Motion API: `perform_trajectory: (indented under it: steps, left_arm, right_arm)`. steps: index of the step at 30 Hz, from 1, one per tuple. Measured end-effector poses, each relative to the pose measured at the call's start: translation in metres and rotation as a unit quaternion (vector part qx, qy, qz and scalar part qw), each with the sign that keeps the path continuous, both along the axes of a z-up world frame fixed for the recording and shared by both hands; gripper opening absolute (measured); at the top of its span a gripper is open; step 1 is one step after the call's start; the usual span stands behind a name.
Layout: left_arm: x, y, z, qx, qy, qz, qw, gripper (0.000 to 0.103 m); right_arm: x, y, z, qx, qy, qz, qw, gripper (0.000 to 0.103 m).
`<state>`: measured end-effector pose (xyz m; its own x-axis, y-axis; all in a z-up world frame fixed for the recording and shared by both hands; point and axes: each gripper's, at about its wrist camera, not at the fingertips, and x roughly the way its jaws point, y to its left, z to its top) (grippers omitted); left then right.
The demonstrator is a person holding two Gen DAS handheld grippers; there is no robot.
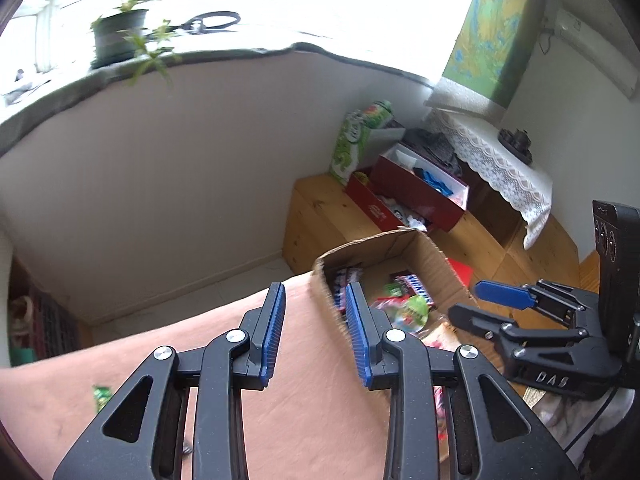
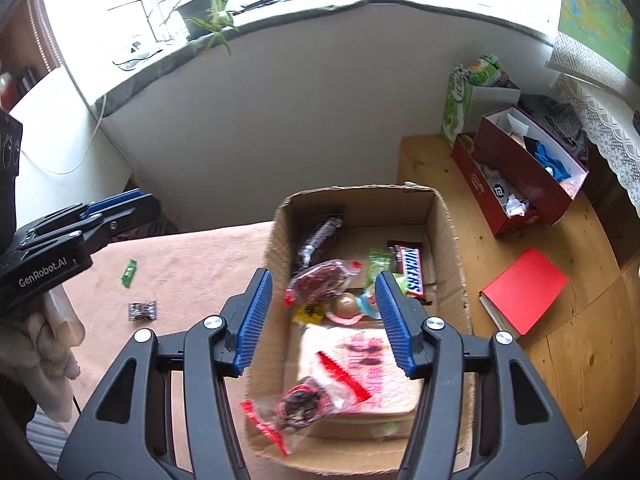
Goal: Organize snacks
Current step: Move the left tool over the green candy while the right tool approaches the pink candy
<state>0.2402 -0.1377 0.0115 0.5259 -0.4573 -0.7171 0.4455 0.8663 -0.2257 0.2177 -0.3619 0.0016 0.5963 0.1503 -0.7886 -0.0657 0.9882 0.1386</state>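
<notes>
Fingers of the right gripper (image 2: pixel 324 318) stand apart with nothing pinched, above the open cardboard box (image 2: pixel 448 232) holding a Snickers bar (image 2: pixel 412 270), red-wrapped packets and a large flat pack. The left gripper (image 1: pixel 316 332) holds a narrower empty gap over the pink cloth (image 1: pixel 312 420), where a green candy (image 2: pixel 129 273) and dark candy (image 2: pixel 142 311) lie loose.

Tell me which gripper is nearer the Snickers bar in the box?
Right. The right gripper hovers over the cardboard box, the Snickers bar just beyond its jaws. The left gripper sits off the box's side, over the pink cloth.
</notes>
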Motion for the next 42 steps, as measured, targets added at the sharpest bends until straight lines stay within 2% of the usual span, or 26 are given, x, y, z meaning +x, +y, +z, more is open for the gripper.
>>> perform_trajectory:
  steps: [9,19,22,28,38,42]
  left_arm:
    - [-0.029,0.117,0.001,0.0,0.017,0.101,0.9947,0.029]
    - [-0.049,0.2,-0.03,0.002,0.063,0.179,0.9818,0.029]
    - [-0.054,0.213,-0.038,0.002,0.072,0.189,0.9793,0.029]
    - [-0.056,0.217,-0.054,0.009,0.088,0.176,0.9804,0.029]
    - [-0.028,0.207,-0.083,0.011,0.112,0.17,0.979,0.029]
    - [-0.012,0.193,-0.097,0.025,0.121,0.149,0.981,0.029]
  right_arm:
    - [-0.015,0.055,0.004,0.02,0.005,0.043,0.999,0.057]
    - [-0.042,0.122,-0.029,0.034,0.047,0.11,0.992,0.058]
    - [-0.054,0.14,-0.046,0.046,0.071,0.132,0.988,0.057]
    - [-0.079,0.184,-0.082,0.025,0.108,0.181,0.977,0.057]
    - [-0.097,0.237,-0.122,-0.029,0.125,0.236,0.963,0.057]
    - [-0.096,0.246,-0.13,-0.04,0.128,0.243,0.961,0.057]
